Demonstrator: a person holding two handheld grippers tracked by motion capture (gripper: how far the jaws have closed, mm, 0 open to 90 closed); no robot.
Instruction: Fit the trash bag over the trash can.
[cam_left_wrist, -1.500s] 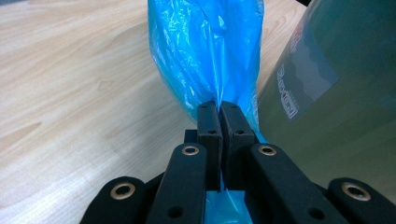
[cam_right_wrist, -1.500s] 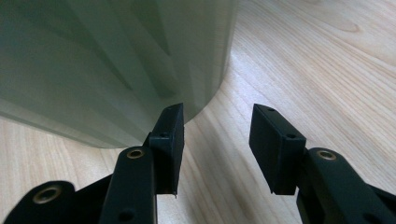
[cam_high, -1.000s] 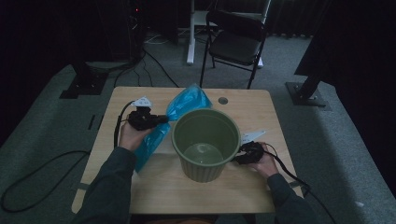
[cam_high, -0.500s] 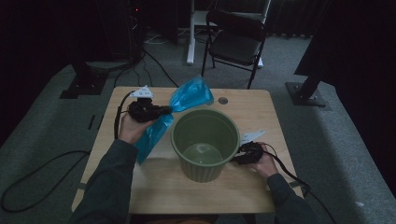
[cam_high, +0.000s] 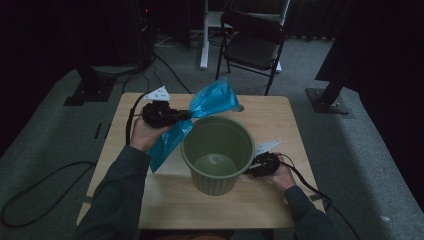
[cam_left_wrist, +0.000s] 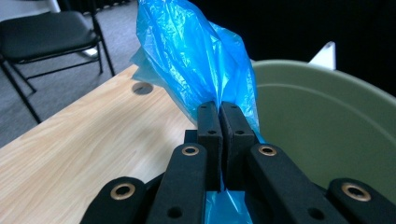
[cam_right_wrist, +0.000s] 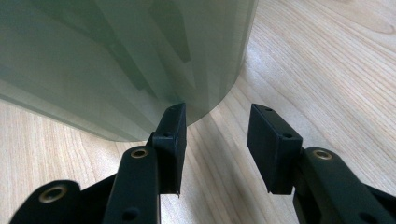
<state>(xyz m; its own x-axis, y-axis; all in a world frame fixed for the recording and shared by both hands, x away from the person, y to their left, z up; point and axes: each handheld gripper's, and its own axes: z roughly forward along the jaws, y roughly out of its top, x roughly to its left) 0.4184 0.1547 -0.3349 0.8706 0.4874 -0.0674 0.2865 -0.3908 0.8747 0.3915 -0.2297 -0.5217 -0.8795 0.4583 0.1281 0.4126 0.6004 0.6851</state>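
Left gripper (cam_left_wrist: 219, 109) pinched tight on blue plastic bag (cam_left_wrist: 196, 60), jaws pressed together with the film bunched between them. Bag fans out beyond the fingertips and trails down below them, just beside the rim of the green bin (cam_high: 218, 152), which stands on the tabletop (cam_high: 280, 125) to that gripper's far side. Right gripper (cam_right_wrist: 217, 126) low at the bin's base, jaws spread with nothing between them; one jaw sits just at the ribbed wall, bare wood under the gap.
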